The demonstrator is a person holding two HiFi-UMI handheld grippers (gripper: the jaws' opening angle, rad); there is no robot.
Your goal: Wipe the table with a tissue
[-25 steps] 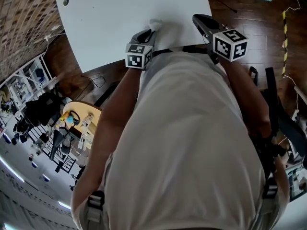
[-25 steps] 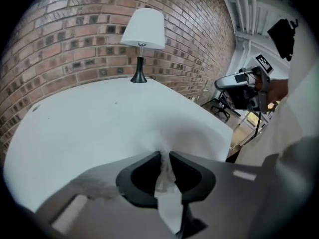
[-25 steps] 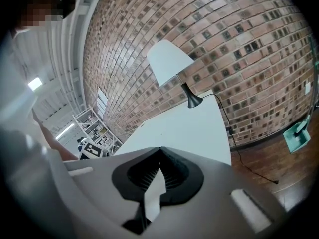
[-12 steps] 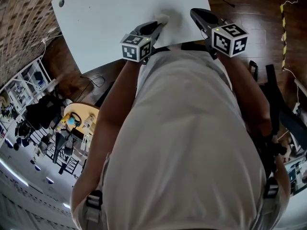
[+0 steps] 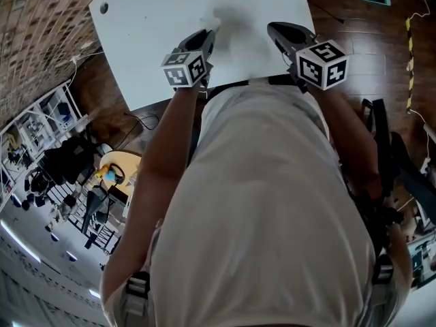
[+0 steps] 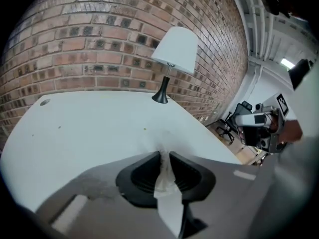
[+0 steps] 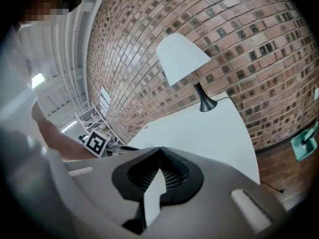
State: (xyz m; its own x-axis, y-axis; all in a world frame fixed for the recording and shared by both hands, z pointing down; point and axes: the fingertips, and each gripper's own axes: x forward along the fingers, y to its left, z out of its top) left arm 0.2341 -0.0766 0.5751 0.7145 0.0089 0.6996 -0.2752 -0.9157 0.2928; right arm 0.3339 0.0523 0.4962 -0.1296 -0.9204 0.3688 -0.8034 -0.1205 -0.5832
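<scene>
The white table fills the top of the head view. My left gripper reaches over its near part, shut on a crumpled white tissue that sticks out past the tips onto the tabletop. In the left gripper view the tissue is pinched between the black pads of that gripper and trails back behind them. My right gripper hovers over the table's near right side, apart from the tissue. Its jaws meet at the tips with nothing seen between them.
A table lamp with a white shade stands at the far edge against the brick wall. A small hole marks the table's left corner. Wooden floor with cables lies right of the table; a round yellow stool and shelves are at the left.
My left gripper has carried the tissue leftward and farther onto the table. The right gripper has shifted slightly along with it.
</scene>
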